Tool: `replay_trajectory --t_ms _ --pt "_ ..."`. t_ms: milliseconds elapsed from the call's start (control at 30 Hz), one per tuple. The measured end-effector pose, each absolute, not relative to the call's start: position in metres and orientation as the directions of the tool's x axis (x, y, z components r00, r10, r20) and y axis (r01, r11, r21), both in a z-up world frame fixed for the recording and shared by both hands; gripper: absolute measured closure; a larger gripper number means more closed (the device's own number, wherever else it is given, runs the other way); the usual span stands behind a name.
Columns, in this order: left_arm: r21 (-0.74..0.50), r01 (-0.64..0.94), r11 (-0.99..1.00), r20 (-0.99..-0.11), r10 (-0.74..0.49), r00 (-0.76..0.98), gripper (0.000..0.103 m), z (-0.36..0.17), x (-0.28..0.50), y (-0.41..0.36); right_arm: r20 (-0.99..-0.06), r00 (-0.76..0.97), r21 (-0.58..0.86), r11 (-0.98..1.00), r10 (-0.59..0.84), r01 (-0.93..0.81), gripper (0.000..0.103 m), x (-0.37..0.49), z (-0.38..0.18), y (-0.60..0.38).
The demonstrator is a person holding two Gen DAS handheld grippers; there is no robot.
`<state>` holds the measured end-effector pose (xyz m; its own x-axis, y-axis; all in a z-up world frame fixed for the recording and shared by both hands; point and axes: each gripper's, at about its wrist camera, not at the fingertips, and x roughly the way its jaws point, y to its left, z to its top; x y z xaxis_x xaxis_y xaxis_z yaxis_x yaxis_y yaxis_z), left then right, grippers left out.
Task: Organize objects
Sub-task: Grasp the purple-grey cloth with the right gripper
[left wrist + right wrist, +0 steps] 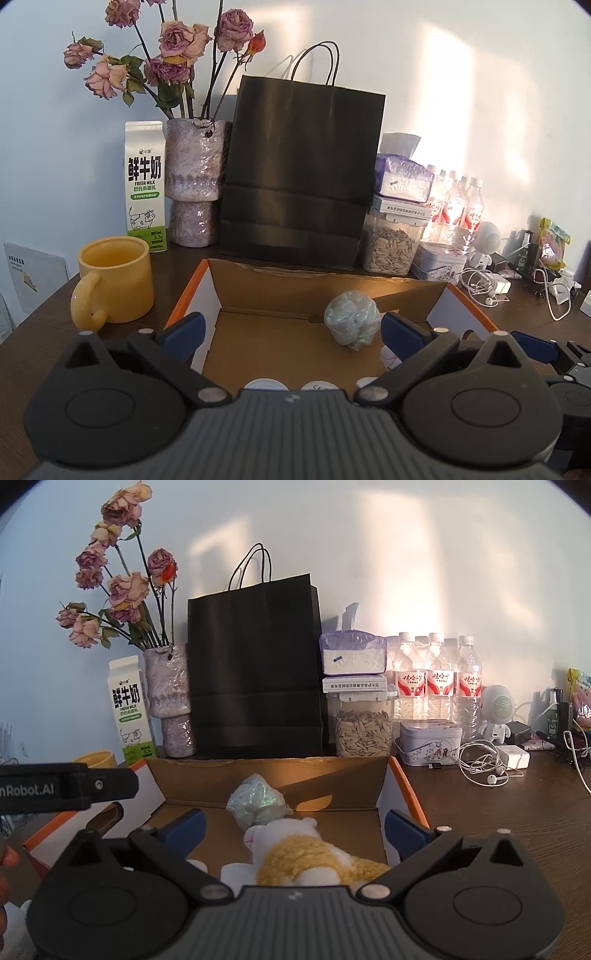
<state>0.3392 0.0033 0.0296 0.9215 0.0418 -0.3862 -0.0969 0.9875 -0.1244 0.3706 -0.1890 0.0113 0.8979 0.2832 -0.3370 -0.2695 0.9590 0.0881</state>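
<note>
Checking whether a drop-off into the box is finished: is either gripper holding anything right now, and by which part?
Nothing is held. The left gripper has its jaws wide apart, the crumpled plastic bag lying free in the cardboard box. The right gripper is open above the plush toy.

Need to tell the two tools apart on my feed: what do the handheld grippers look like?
Both look alike: left gripper and right gripper have black linkage arms with silver pivot pins, blue finger pads, and a ribbed grey body. White lettering ending "nRobot.AI" marks the left one's side.

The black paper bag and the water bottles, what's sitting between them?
A stack: seed jar, small white box, tissue pack on top, clearest in the right wrist view.
</note>
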Motion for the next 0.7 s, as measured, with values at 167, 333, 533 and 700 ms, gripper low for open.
replay_trajectory --t_ms 167,333,533,700 --pt "-0.123 -0.089 0.988 -0.363 0.039 0.931 0.000 0.036 0.330 0.000 -0.316 0.906 0.082 0.959 0.282 -0.269 0.000 0.362 0.017 -0.191" --pt "-0.120 -0.092 0.988 -0.357 0.043 0.933 0.000 0.039 0.319 -0.002 -0.308 0.909 0.088 0.960 0.280 -0.265 0.000 0.349 0.018 -0.197" --pt "-0.118 -0.093 0.989 -0.349 0.047 0.936 0.000 0.041 0.298 0.000 -0.311 0.909 0.073 0.960 0.278 -0.269 0.000 0.332 0.018 -0.202" --pt "-0.110 -0.100 0.989 -0.361 0.054 0.931 0.000 0.037 0.276 0.008 -0.315 0.909 0.054 0.961 0.274 -0.271 0.000 0.311 0.016 -0.207"
